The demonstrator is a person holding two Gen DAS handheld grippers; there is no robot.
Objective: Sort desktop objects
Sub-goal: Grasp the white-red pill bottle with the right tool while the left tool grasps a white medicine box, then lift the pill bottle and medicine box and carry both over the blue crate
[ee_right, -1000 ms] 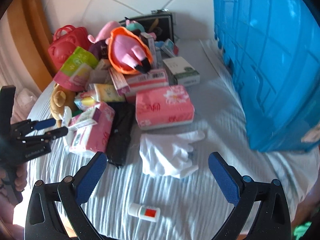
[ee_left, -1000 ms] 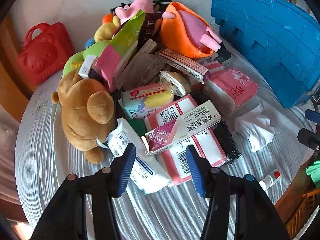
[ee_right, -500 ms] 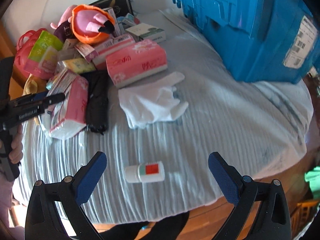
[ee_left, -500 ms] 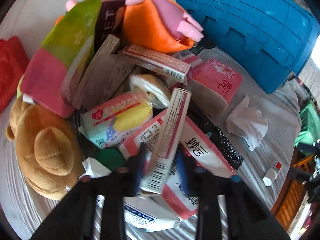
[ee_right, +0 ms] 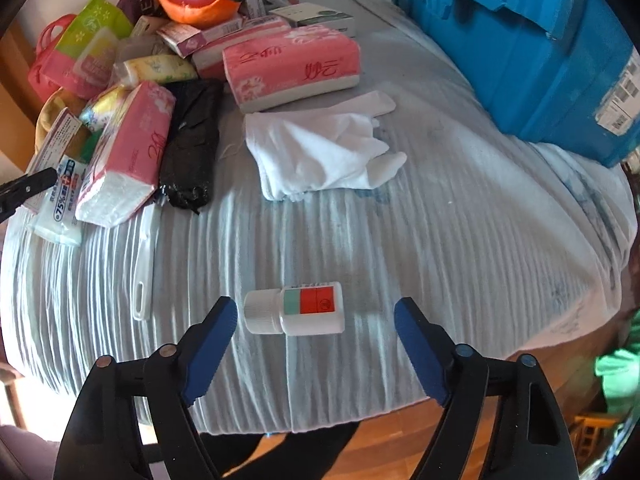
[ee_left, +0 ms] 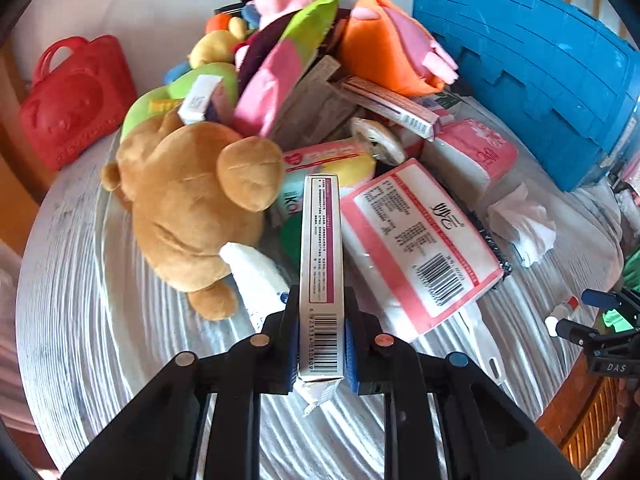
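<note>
Now your left gripper (ee_left: pixel 321 338) pinches the slim medicine box (ee_left: pixel 320 256) lifted off the pile; carry it toward the blue crate (ee_left: pixel 540 64) at two o'clock. Your right gripper (ee_right: pixel 316 326), jaws wide, straddles the small bottle (ee_right: pixel 296 309): close next.

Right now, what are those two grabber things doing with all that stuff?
A person is sorting a messy pile on a table. The left gripper is shut on a long white box, held up above the pile. The right gripper is open around a small white bottle lying on the cloth, not yet gripping it.
</note>
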